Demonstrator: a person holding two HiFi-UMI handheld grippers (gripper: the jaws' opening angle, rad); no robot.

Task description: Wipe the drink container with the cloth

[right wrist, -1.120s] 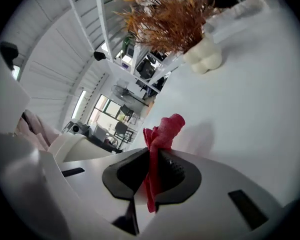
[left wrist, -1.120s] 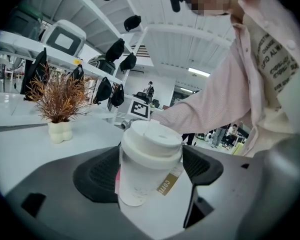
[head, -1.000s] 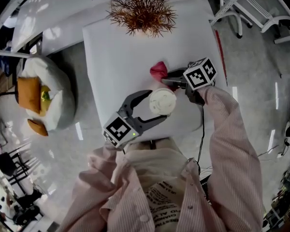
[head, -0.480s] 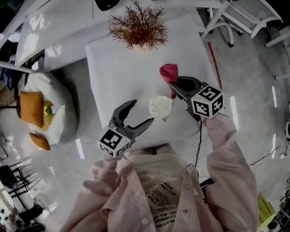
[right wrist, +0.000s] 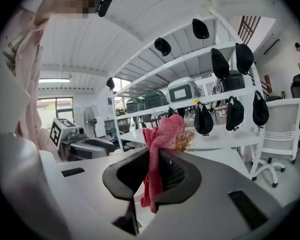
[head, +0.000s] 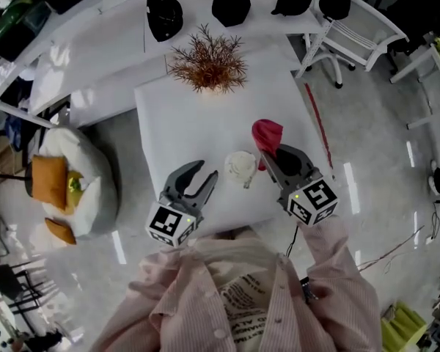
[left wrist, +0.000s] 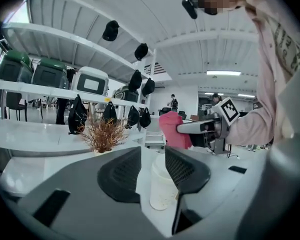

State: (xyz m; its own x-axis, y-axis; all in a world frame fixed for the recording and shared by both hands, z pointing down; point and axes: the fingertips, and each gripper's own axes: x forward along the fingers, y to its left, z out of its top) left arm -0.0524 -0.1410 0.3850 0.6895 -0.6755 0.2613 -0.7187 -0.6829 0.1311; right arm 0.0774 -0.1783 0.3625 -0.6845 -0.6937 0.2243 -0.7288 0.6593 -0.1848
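Observation:
A white lidded cup (head: 240, 166) stands upright near the front of the white table (head: 183, 116). My left gripper (head: 203, 173) hovers just left of the cup and apart from it. Its jaws have just been closing and still show a gap with nothing in it. In the left gripper view the cup (left wrist: 162, 186) stands beyond the left gripper (left wrist: 152, 168). My right gripper (head: 273, 155) is raised right of the cup, shut on a red cloth (head: 267, 133). The cloth (right wrist: 160, 144) hangs bunched between the right gripper's (right wrist: 152, 176) pads.
A dried reddish plant (head: 209, 61) stands at the table's far edge. Black bags (head: 231, 2) hang on a shelf behind it. A white beanbag with orange cushions (head: 66, 174) lies on the floor at left, and a white chair (head: 352, 28) stands at the far right.
The left gripper has drawn back from around the cup to its left side, risen, and narrowed its jaws. The right gripper has lifted with the red cloth and swung level.

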